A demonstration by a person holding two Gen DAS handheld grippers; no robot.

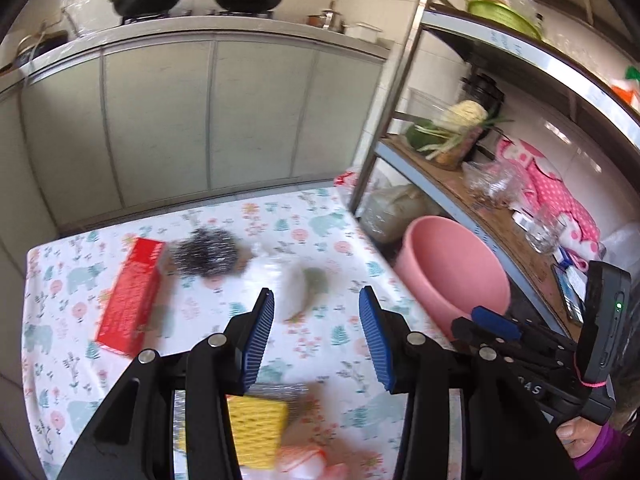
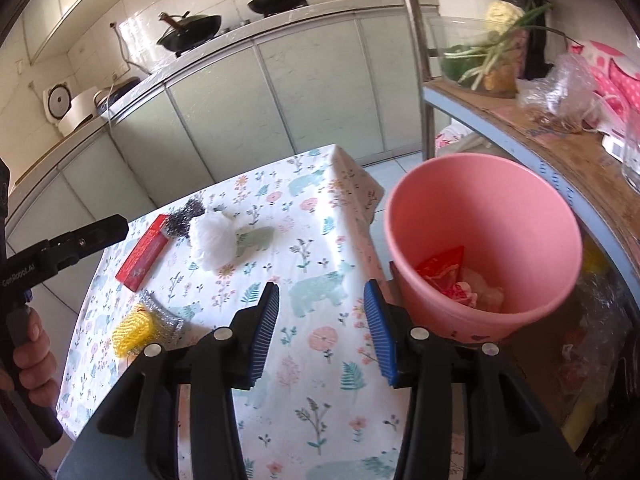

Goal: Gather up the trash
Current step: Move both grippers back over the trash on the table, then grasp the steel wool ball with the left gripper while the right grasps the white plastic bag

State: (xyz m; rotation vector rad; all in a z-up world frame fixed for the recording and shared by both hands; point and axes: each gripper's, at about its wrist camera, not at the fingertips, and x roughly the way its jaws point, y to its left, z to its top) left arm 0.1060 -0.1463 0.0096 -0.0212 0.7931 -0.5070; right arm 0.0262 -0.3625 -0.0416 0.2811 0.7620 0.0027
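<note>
A crumpled white paper wad lies on the flowered table; in the left wrist view it is blurred, just ahead of my open, empty left gripper. A pink bin stands off the table's right edge and holds red and pale wrappers; it also shows in the left wrist view. My right gripper is open and empty above the table's right part, beside the bin. An orange-white wrapper lies under the left gripper.
A red box, a steel scourer and a yellow sponge lie on the table. A metal shelf rack with vegetables and bags stands right of the bin. Kitchen cabinets stand behind.
</note>
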